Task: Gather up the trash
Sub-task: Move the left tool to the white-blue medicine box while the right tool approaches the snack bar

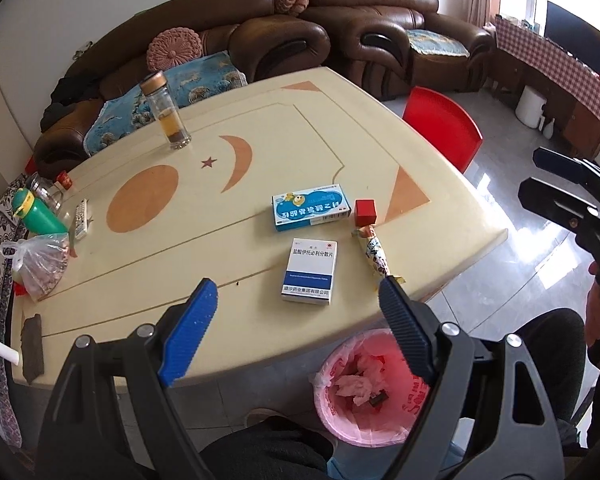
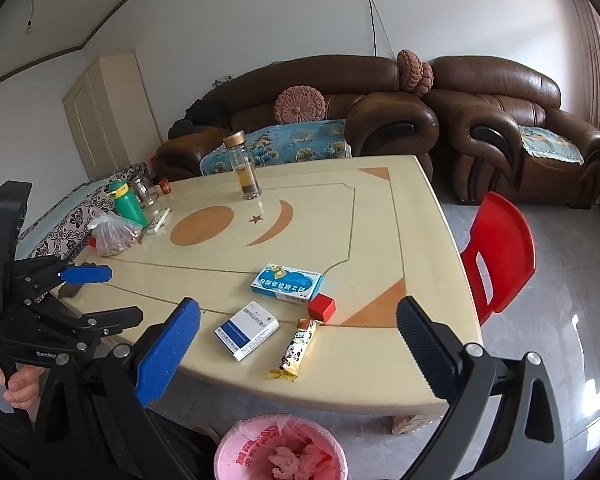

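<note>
Nearest, on the floor just below the table edge: pink-lined bin (image 2: pixel 281 450), already holding crumpled tissue, set where swept-off rubbish could drop straight in

Above it, left gripper (image 1: pixel 298 304) and right gripper (image 2: pixel 300 328), both spread wide and grasping nothing, hung short of the table (image 2: pixel 380 376) rim, apparently poised to choose a target

Next, near that rim: snack wrapper (image 2: pixel 298 350), closest to the bin and judged the likeliest trash. Just beside it, white medicine box (image 2: pixel 247 330); touching the wrapper's far tip, red cube (image 2: pixel 321 307); behind, blue medicine box (image 2: pixel 287 283)

Farther back, well apart from the rubbish: glass bottle (image 2: pixel 244 172), upright, probably kept
</note>
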The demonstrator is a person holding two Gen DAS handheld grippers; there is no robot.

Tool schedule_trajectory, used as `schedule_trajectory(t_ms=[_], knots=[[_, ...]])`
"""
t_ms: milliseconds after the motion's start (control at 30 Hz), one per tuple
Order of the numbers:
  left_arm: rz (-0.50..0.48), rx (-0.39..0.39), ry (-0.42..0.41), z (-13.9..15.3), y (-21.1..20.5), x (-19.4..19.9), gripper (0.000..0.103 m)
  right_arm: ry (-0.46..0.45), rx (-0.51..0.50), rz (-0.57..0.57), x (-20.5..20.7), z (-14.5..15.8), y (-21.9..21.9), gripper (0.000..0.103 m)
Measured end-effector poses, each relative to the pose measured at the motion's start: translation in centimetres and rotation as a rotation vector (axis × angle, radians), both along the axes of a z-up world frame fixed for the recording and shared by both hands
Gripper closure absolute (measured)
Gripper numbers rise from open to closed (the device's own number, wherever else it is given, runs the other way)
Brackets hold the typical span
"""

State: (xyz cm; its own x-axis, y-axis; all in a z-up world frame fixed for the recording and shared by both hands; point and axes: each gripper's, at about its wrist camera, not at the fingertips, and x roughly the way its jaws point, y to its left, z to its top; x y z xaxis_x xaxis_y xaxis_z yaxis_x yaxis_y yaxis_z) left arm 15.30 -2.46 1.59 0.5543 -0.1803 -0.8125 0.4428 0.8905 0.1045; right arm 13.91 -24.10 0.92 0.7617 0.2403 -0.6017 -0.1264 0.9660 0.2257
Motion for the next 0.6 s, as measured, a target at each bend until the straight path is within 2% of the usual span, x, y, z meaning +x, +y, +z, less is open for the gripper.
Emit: schedule_trajectory(t_ms=[600], knots=[[-0.066,0.088,0.132,-7.6,-2.9,4.1,0.022,0.133,0.004,0.035,4.5,-6.3,0.7,0.007]])
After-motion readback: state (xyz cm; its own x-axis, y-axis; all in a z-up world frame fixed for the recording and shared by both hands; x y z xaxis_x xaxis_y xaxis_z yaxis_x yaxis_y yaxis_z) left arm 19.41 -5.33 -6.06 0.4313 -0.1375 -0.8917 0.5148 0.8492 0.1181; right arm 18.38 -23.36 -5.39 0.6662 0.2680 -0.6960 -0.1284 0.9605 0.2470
